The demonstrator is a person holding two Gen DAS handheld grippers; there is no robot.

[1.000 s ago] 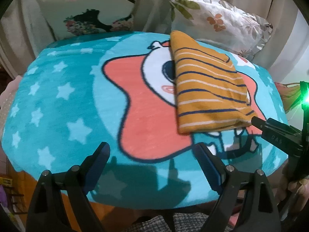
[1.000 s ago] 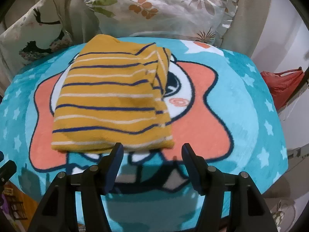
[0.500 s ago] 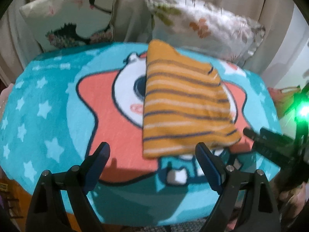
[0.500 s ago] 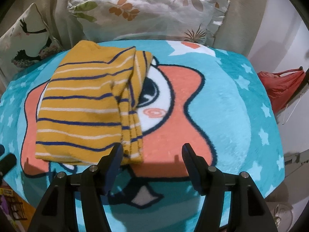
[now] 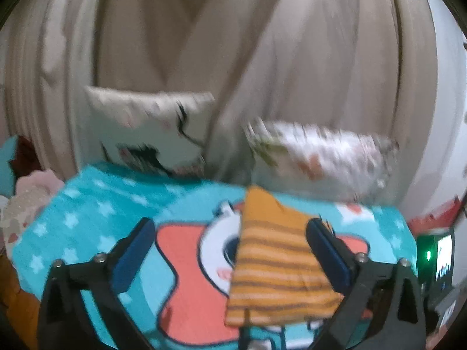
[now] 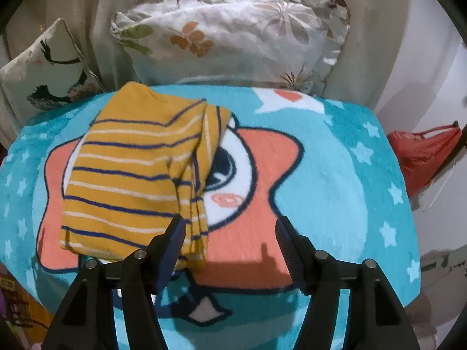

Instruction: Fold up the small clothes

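A mustard-yellow garment with navy and white stripes (image 6: 140, 172) lies folded into a narrow rectangle on the teal cartoon blanket (image 6: 335, 180). In the left wrist view the garment (image 5: 274, 265) lies right of centre, blurred. My left gripper (image 5: 230, 250) is open and empty, held above the blanket's near edge, tilted up toward the curtain. My right gripper (image 6: 230, 245) is open and empty, above the near edge, just right of the garment's near right corner.
Two printed pillows (image 6: 233, 38) (image 6: 43, 73) lean against a beige curtain (image 5: 233, 58) behind the blanket. A red bag (image 6: 423, 160) hangs off to the right. Pink cloth (image 5: 26, 198) lies off the blanket's left side.
The left gripper has pulled back and tilted upward, so the curtain fills its view. The right gripper has shifted right of the garment. The garment has not moved.
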